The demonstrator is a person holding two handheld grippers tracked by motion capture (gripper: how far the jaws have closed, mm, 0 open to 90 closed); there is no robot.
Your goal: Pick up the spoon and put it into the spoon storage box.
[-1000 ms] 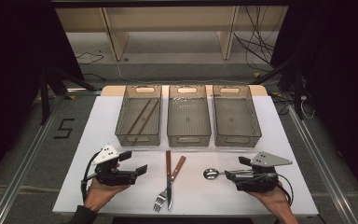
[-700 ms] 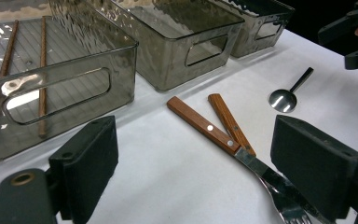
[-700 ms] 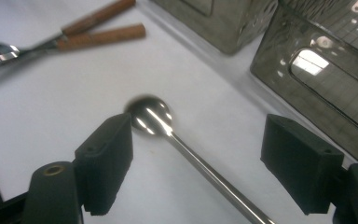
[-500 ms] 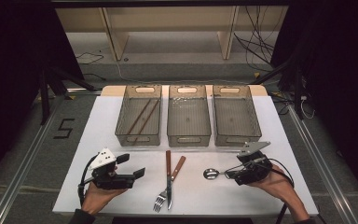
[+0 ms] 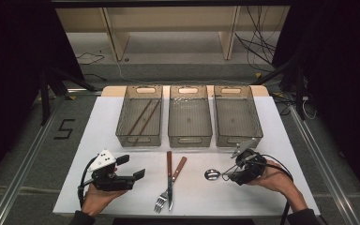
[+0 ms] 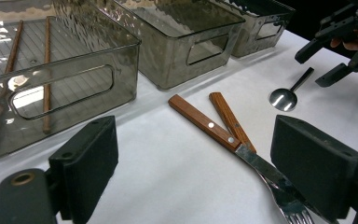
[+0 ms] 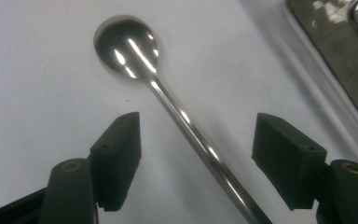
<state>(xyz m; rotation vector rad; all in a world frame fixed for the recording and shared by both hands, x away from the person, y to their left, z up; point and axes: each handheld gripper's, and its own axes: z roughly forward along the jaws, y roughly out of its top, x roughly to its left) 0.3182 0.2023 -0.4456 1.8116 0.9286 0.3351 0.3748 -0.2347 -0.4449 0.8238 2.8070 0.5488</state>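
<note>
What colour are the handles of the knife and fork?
Reddish-brown wood. The knife and fork handles show best in the left gripper view.

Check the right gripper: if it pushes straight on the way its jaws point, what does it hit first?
Probably the spoon. The right gripper has been closing, its jaws apart on either side of the handle, not yet touching; the bowl lies just ahead on the white table. Height above the handle is unclear.

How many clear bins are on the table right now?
3, in a row at the table's far side: the left bin holds two chopsticks, the middle bin and the right bin look empty. None seems hidden.
</note>
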